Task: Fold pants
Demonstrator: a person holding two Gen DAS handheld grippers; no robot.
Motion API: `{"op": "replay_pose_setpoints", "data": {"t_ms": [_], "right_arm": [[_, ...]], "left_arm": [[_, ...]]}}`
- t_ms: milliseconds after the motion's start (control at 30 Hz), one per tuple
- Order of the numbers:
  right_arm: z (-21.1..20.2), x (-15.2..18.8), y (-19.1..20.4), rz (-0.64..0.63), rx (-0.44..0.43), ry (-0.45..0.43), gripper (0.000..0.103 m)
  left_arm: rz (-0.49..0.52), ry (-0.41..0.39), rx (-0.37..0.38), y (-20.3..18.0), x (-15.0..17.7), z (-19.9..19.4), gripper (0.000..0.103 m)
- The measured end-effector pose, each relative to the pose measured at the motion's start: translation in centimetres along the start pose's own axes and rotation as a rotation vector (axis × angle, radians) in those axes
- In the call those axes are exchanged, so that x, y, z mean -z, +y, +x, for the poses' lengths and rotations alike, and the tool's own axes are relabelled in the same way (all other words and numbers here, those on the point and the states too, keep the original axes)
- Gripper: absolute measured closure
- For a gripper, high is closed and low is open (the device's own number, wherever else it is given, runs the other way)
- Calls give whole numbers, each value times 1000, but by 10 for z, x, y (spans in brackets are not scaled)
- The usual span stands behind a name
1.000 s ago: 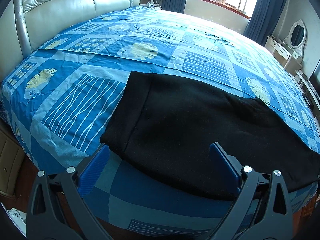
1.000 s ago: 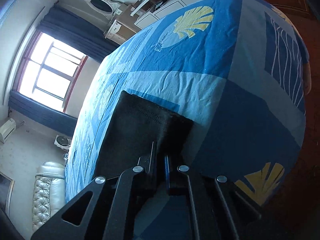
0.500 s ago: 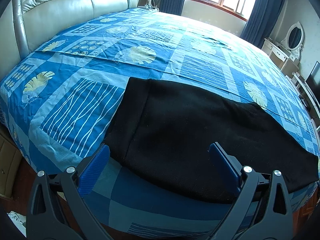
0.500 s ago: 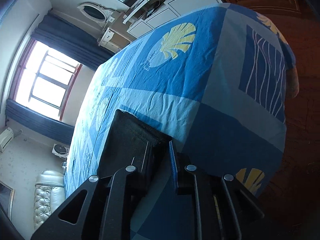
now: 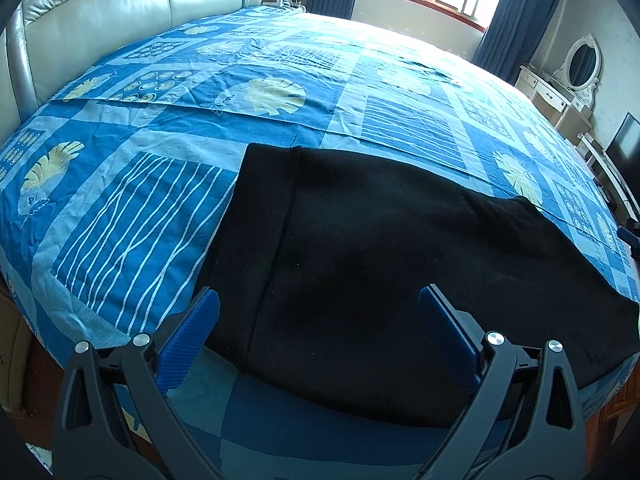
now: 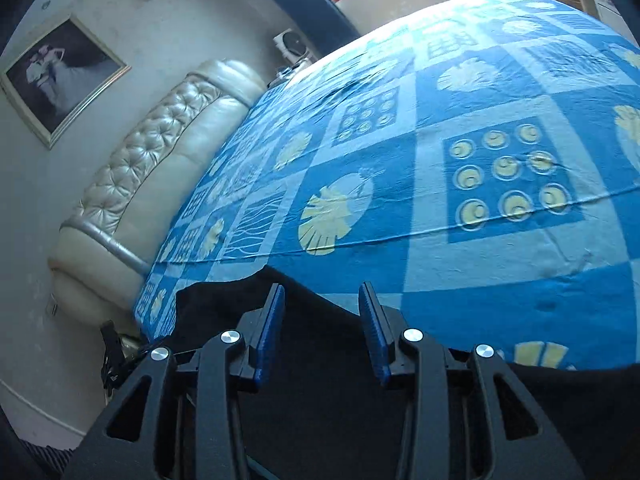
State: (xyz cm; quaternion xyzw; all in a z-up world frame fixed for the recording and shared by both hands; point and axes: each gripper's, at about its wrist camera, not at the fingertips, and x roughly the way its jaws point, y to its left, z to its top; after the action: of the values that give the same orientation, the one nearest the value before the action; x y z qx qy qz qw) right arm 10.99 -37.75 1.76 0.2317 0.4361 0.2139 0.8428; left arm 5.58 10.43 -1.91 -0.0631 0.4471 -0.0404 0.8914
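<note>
Black pants (image 5: 400, 248) lie at 12 o'clock under the wide-open, empty left gripper (image 5: 319, 308); the half-open right gripper (image 6: 322, 300), jaws just opening, holds nothing; the pants' right end is cut off.

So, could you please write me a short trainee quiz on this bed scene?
1. True or false: the black pants lie on the blue patterned bedspread.
2. Is the left gripper A) open or B) shut?
3. Fill in: the right gripper has just been opening, with ____ pressed between its fingers.

Key: 1 true; 2 A; 3 nothing.
</note>
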Motion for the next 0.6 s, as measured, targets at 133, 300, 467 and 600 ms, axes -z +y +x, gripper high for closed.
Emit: {"op": "replay_pose_setpoints", "data": {"t_ms": [133,300,467,600], "right_arm": [[103,-32,20,-28,-41,159,64],[178,-35,33,-74,-39,357,64],[173,-32,53,-133,-157,383,99],[164,-40,48,-103,-128,331,100]], "left_arm": [[28,7,12,2,4,6,3],[53,8,26,5,7,11,3],[39,-1,22,10,7,16,2],[10,-7,22,17,6,20,2]]}}
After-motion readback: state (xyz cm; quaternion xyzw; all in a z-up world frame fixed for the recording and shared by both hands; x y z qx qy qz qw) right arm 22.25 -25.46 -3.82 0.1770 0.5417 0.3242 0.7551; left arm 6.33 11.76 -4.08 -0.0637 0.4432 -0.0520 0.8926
